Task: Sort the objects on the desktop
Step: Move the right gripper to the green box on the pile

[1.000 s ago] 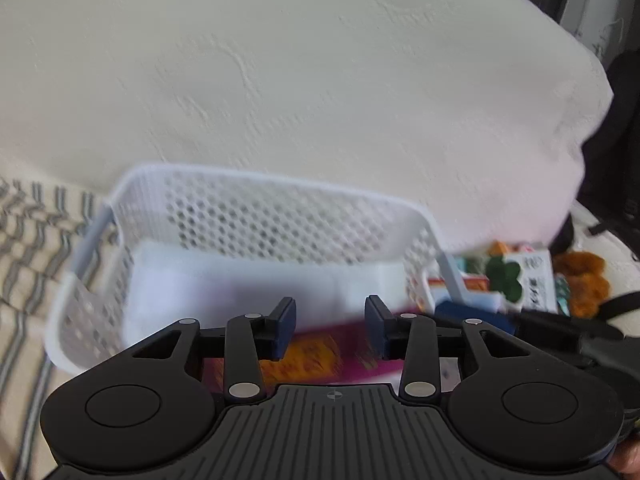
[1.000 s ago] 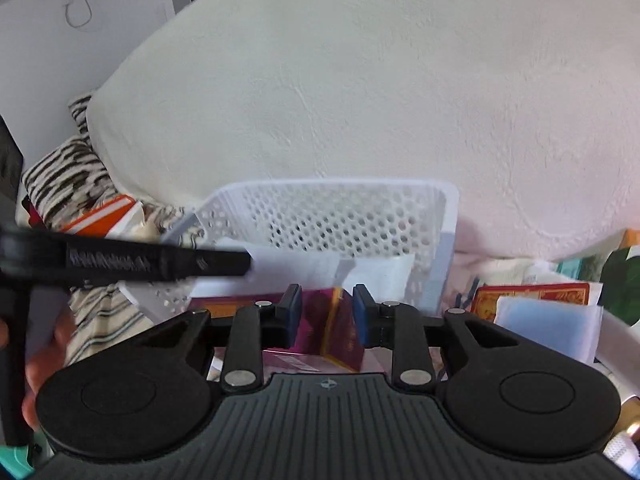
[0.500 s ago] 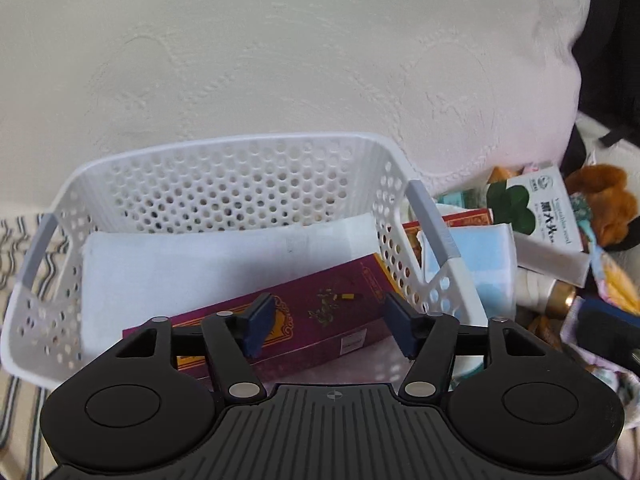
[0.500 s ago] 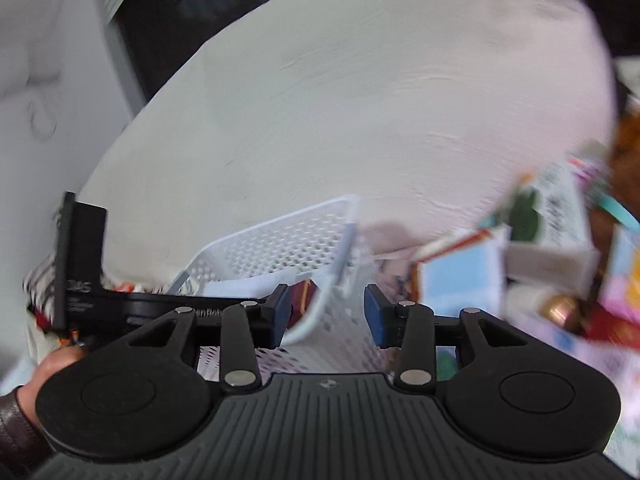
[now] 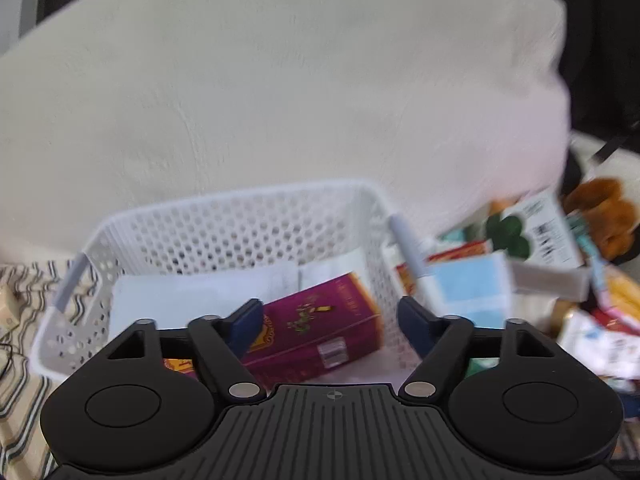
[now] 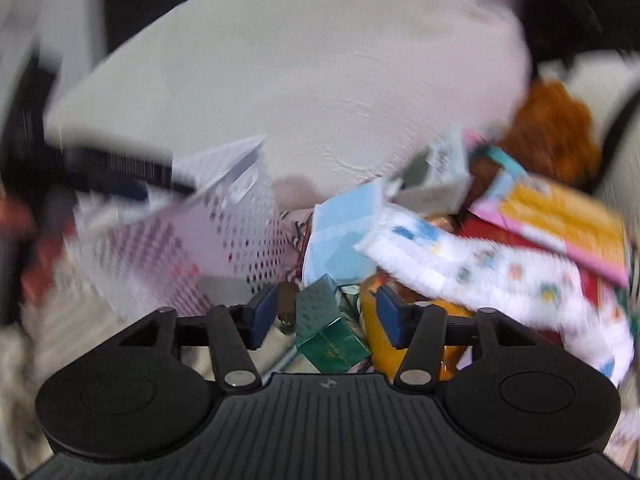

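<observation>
Desktop objects are lying in two places: some already in the white perforated basket [image 5: 240,232], the rest heaped just to its right on the bed. Starting at the left hand-held gripper [image 5: 330,318], its jaws are opening wide with nothing pressed between them; the maroon box [image 5: 320,320] is sitting free in the basket just beyond the pads, lying partly on a flat white packet [image 5: 192,296]. That box is looking like stiff, light card, so a hold across its narrow width should be working best, though glossy faces may be slipping. The right hand-held gripper [image 6: 326,318] is also opening, its jaws empty, and is pointing into the heap, where a small green box [image 6: 328,332] is showing between and beyond the fingers, seemingly untouched. Judging by its looks, this one is light and rigid with foil-smooth sides, best pinched across its two flat faces near the middle. Further out, softer things are waiting: a pale blue packet [image 6: 344,232] and a white patterned pack [image 6: 460,264], both likely squashy and needing a gentle squeeze at the bulk, not at a corner. Counting what is clear: one basket, one maroon box, one green box, one blue packet, one patterned pack, one pink-and-yellow box [image 6: 560,224], one brown plush toy [image 6: 552,128]. The blur is hiding any further count.
</observation>
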Action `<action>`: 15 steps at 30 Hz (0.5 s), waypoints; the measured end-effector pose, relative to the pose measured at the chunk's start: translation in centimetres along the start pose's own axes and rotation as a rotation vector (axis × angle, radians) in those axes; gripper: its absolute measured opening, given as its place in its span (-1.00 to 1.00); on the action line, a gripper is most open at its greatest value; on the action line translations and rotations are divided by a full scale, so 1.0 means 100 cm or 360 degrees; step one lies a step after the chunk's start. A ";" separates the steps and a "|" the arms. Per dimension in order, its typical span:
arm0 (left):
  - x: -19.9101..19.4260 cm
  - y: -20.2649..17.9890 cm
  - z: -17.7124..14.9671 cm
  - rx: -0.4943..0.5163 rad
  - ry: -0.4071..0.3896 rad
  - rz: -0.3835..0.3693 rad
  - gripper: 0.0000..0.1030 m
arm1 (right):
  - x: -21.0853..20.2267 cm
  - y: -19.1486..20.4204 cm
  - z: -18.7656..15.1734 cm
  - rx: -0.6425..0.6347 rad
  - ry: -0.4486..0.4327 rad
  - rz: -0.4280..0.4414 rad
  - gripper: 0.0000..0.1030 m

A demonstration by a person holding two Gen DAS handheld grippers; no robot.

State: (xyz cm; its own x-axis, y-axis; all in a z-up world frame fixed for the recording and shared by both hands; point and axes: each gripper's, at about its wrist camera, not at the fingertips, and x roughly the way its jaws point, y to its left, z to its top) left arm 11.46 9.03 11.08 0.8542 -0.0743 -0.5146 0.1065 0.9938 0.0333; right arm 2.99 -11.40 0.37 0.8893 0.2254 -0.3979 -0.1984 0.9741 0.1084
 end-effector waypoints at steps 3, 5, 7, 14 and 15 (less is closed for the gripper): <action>-0.029 -0.012 -0.009 -0.0010 -0.0089 -0.0020 0.89 | 0.007 0.012 -0.005 -0.0143 0.0037 -0.0045 0.20; -0.039 -0.022 -0.020 -0.0049 -0.0110 -0.0044 0.99 | 0.005 0.014 -0.007 -0.0161 0.0023 -0.0054 0.24; -0.040 -0.033 -0.031 -0.0059 -0.0090 -0.0078 0.99 | 0.002 0.011 -0.007 -0.0138 0.0022 -0.0054 0.37; -0.011 -0.044 -0.076 -0.0259 0.0059 -0.0137 0.99 | 0.004 0.014 -0.008 -0.0186 0.0099 -0.0030 0.44; -0.005 -0.042 -0.079 -0.0256 0.0101 -0.0134 0.99 | 0.006 0.017 -0.007 -0.0224 0.0122 -0.0020 0.48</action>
State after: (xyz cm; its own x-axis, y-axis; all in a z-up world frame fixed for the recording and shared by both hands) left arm 6.57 5.51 4.42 0.8113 -0.1576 -0.5630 0.0893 0.9851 -0.1470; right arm 2.89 -9.61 -0.37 0.8590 0.2086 -0.4675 -0.2481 0.9684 -0.0239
